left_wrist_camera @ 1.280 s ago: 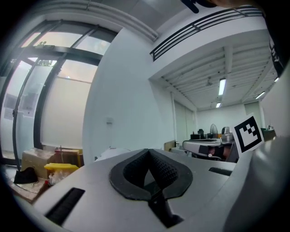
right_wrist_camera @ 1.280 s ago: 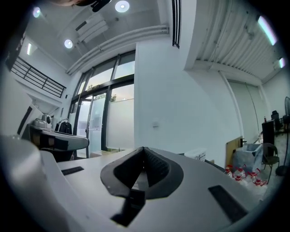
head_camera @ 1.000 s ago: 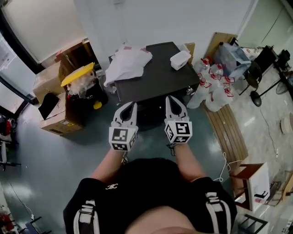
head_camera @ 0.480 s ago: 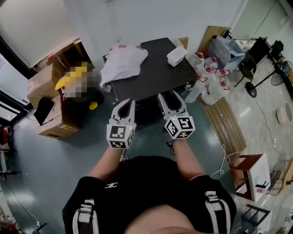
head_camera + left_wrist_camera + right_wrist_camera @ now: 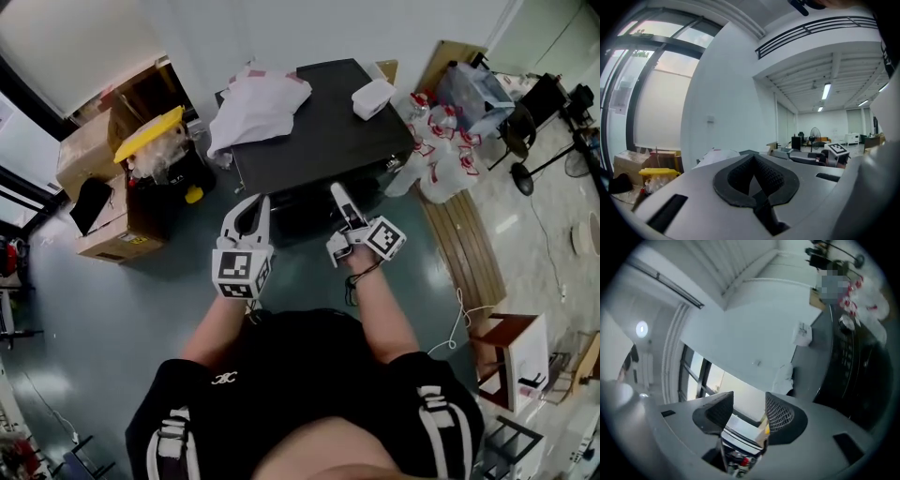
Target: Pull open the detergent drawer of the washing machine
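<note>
at the black flat-topped washing machine point(image 5: 319, 141), we judge this the approach: jaws of the right gripper point(image 5: 336, 191) have just been opening, empty; left gripper point(image 5: 259, 202) pinched closed. next we'd seek its detergent drawer, on the front and unseen here.

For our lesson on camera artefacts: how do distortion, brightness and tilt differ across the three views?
Head view: evenly lit, edges bowed. Left gripper view: strong fisheye, black corners, windows washed out. Right gripper view: same fisheye, scene tilted, washing machine sideways.
</note>
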Tool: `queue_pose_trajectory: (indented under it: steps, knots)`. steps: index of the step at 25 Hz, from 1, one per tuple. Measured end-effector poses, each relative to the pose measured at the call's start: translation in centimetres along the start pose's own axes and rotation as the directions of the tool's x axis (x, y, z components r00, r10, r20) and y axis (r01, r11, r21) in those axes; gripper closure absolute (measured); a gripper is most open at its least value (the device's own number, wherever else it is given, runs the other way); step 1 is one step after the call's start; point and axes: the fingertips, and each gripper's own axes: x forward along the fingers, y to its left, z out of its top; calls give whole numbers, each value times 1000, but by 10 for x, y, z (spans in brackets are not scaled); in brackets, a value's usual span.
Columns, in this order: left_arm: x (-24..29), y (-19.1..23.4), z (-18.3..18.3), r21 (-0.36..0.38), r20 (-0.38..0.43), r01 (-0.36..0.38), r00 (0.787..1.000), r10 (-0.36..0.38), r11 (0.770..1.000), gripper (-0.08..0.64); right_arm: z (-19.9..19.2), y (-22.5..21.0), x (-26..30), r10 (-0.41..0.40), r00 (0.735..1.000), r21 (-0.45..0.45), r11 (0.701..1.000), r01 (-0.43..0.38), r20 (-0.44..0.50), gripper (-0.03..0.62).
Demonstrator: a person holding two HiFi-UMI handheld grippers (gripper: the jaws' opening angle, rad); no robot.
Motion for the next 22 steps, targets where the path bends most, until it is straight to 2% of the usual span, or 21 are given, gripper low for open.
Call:
queue_pose_trajectory:
  steps: [1,3,8,14,18,22]
  knots:
    - [-3,2,-4,-4,-10,-8,1000,8,1000,568,-4,-8,-1,30,1000,63,998,-30,10,383]
    - [-8,7,-13,-10,-33,-23,999,22,1000,568,-17,-24,-4,50,999,130,990,-51,14,383]
    - [-17,21,-35,-11,-87,-51,995,50,999,568,-52,-57,-10,74,997,191,979,-72,-3,383]
    - [-20,35,-55,-24,-125,-74,990,70,997,568,-97,-97,-14,64,998,220,974,-56,-29,383]
    - [-20,48,-67,-28,-140,-83,987,79,996,568,-128,-123,-6,42,995,210,978,-22,-91,383]
    - [-15,63,-83,-48,-166,-89,983,80,995,568,-156,-140,9,69,984,203,978,-35,-163,382]
